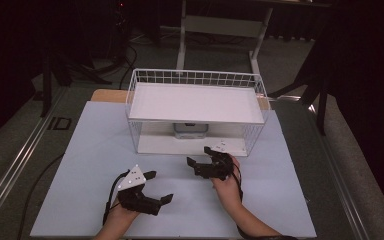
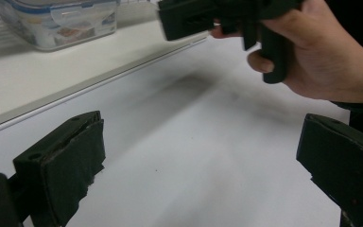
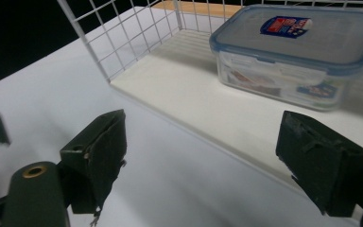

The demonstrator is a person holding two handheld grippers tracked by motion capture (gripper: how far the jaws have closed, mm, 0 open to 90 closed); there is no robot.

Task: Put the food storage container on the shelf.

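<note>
Both grippers are hovering open in front of the wire rack.

The right gripper (image 1: 203,157) is standing with jaws spread wide and nothing between them, facing the lidded plastic container (image 3: 297,52), which is sitting on the lower shelf (image 3: 184,85) of the rack (image 1: 196,111). The left gripper (image 1: 161,186) is also gaping wide above the table (image 1: 90,150), holding nothing.

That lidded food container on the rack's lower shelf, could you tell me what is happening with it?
A person works with tongs in each hand at the table. The food container sits with its lid on, on the lower shelf of the white wire rack. The right tongs stand open and empty just in front of it. The left tongs, also open, hold nothing.
</note>
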